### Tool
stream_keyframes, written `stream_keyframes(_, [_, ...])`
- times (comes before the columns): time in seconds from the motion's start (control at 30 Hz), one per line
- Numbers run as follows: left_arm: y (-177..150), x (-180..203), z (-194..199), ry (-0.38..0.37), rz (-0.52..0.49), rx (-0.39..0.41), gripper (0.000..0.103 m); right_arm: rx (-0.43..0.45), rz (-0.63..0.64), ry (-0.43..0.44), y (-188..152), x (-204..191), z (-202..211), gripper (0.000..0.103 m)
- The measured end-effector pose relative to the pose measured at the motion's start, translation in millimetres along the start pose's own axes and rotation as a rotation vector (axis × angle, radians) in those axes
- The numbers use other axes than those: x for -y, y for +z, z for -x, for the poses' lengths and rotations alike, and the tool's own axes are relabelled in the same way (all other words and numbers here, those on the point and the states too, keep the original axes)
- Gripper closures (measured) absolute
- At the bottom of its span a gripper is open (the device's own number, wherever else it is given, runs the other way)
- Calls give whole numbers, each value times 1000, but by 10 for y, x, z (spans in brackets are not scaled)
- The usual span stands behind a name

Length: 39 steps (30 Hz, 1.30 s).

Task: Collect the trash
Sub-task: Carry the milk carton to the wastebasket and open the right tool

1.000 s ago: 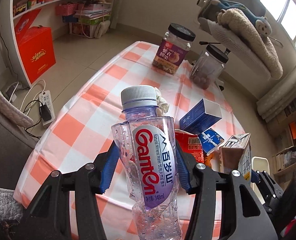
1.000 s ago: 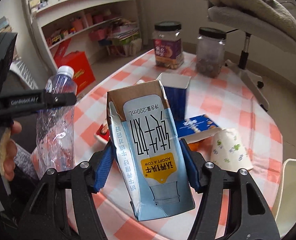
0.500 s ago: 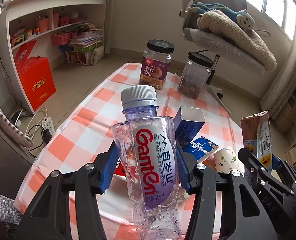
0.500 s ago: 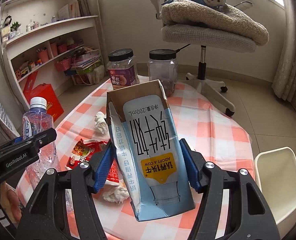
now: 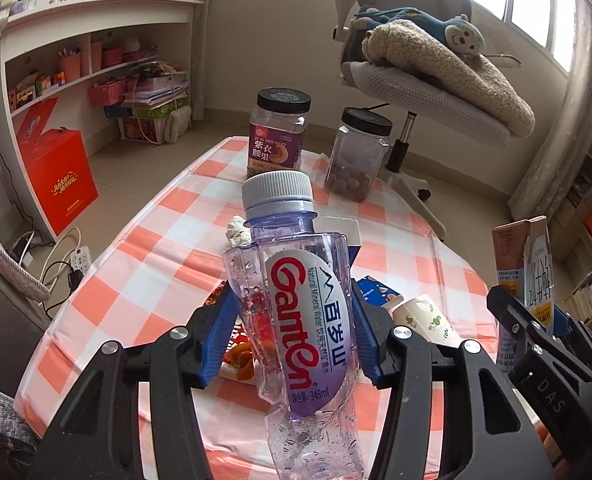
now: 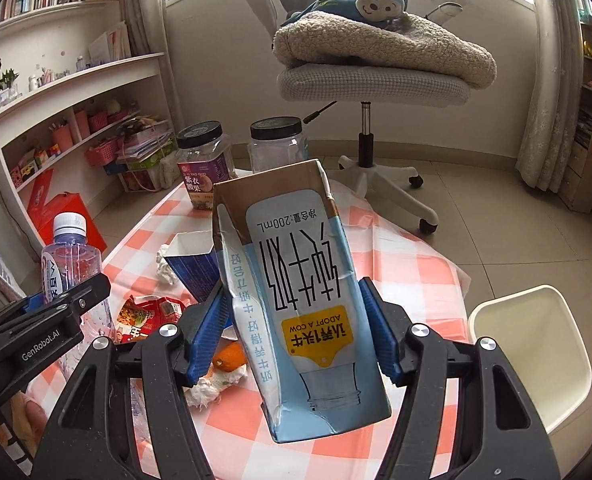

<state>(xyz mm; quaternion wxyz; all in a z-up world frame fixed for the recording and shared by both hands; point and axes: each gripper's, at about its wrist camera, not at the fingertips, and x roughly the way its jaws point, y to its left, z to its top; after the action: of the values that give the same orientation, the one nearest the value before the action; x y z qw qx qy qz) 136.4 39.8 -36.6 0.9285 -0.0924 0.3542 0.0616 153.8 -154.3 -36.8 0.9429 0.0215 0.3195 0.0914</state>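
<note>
We risk dropping the crumpled clear plastic water bottle (image 5: 300, 320) — its dented wall could slip between the left gripper (image 5: 294, 344) pads; the blue-and-white milk carton (image 6: 296, 304), pinched partway closed in the right gripper (image 6: 292, 332), might miss the cream plastic bin (image 6: 536, 352) at near right. Both grippers tilt down above the orange-checked table (image 5: 168, 240)
</note>
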Motion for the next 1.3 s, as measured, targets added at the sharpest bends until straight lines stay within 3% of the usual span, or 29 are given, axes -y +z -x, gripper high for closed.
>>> stream_keyframes(0.73, [-106,769,59,-127,-86,-2,50,12,-91,-119,-38,703,233,42])
stream_keyframes(1.3, [-257,1365,-16,-190,-162,-39,50,-17,-241,-291,-114,1677,382,42])
